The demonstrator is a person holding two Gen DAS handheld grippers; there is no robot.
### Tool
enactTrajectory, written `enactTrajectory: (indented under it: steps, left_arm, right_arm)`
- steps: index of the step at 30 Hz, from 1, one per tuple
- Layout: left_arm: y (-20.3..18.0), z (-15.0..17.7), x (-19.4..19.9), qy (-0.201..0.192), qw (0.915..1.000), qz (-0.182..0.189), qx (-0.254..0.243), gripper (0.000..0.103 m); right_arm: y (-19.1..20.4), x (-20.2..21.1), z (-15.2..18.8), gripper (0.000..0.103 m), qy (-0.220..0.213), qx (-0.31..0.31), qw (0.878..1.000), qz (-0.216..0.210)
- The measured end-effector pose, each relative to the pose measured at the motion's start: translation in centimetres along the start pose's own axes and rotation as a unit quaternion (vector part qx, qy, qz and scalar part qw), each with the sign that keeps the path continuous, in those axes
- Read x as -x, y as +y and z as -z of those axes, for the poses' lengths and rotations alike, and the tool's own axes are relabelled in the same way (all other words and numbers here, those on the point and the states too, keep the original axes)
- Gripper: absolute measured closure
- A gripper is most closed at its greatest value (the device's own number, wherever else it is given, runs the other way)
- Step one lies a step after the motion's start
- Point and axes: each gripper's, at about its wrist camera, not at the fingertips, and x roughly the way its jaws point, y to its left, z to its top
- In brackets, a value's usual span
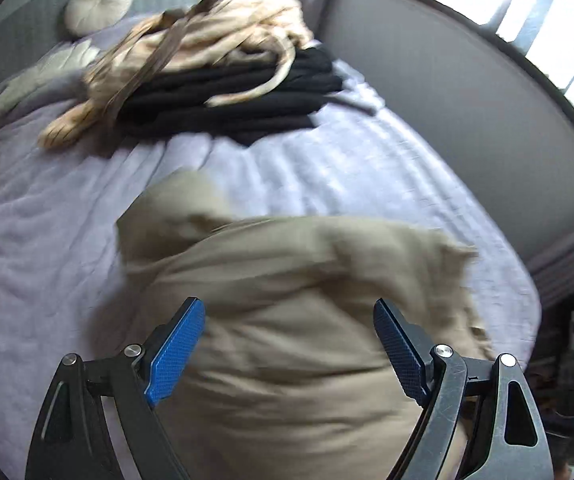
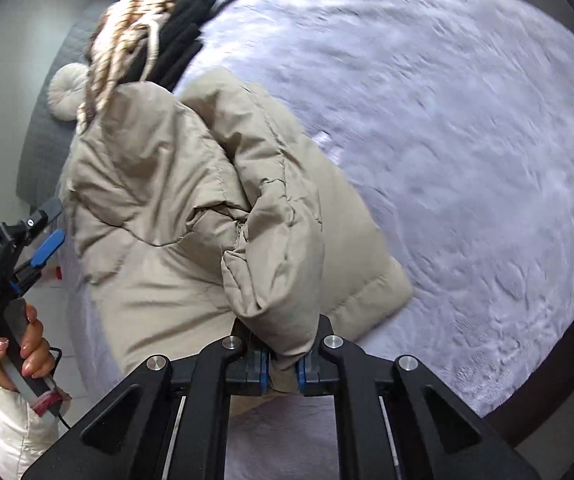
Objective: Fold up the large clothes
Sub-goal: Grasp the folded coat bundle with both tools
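A beige padded jacket (image 2: 175, 200) lies crumpled on the lilac bedspread (image 2: 467, 140). My right gripper (image 2: 283, 368) is shut on the jacket's sleeve (image 2: 283, 264), whose cuff end is pinched between the blue pads. In the left wrist view the same jacket (image 1: 287, 300) fills the lower middle, blurred. My left gripper (image 1: 289, 344) hangs over it with its blue pads (image 1: 175, 356) wide apart and nothing pressed between them. The left gripper (image 2: 49, 232) also shows at the left edge of the right wrist view, held by a hand (image 2: 27, 352).
A heap of cream striped cloth (image 1: 215, 40) lies on stacked black garments (image 1: 247, 100) at the far end of the bed. A round cushion (image 1: 99, 0) rests against the grey headboard. A grey wall panel (image 1: 467, 100) and a window (image 1: 527, 8) run along the right.
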Motion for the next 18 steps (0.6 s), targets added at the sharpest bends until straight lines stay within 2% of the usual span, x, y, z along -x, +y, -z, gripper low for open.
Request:
enactTrajectory:
  steps: [2,5,6,8,11,13,14,16,18]
  left_arm:
    - [1.0,0.7,-2.6,0.022,0.9996,-0.007,0.016,0.017]
    - [-1.0,1.1,-5.6,0.034,0.9986,-0.039,-0.002,0.016]
    - [-1.9,1.2,-6.6,0.037,0.9981,-0.048,-0.01,0.014]
    - [-2.8,0.5,-8.0,0.043,0.9972,-0.056,-0.023,0.004]
    - [-4.4,0.6,-9.3,0.046,0.9947,-0.081,-0.044,0.003]
    - [-4.4,0.1,-9.7,0.052,0.994,-0.086,-0.044,0.003]
    - [-4.2,0.1,-9.7,0.053,0.9942,-0.085,-0.04,0.003]
    - [-3.7,0.0,-10.0,0.055,0.9944,-0.083,-0.036,0.003]
    - [-3.5,0.0,-10.2,0.057,0.9944,-0.084,-0.031,0.003]
  right_arm:
    - [-1.0,-1.1,0.2,0.092,0.005,-0.008,1.0,0.001]
    - [-2.2,-2.1,0.4,0.091,0.011,-0.023,1.0,-0.005]
    - [-2.6,-2.4,0.3,0.091,0.012,-0.027,1.0,-0.005]
    - [-3.2,-2.7,0.4,0.091,0.015,-0.03,0.999,-0.01]
    - [-4.6,-2.6,0.2,0.089,0.035,-0.054,0.997,-0.034]
    - [-5.0,-1.3,-0.3,0.081,0.05,-0.068,0.996,-0.038]
    - [-4.9,0.0,-0.6,0.077,0.044,-0.056,0.997,-0.025]
    - [-4.2,2.8,-1.2,0.076,0.013,-0.019,1.0,-0.004]
    - [-2.9,5.7,-2.1,0.075,-0.024,0.022,0.999,0.0]
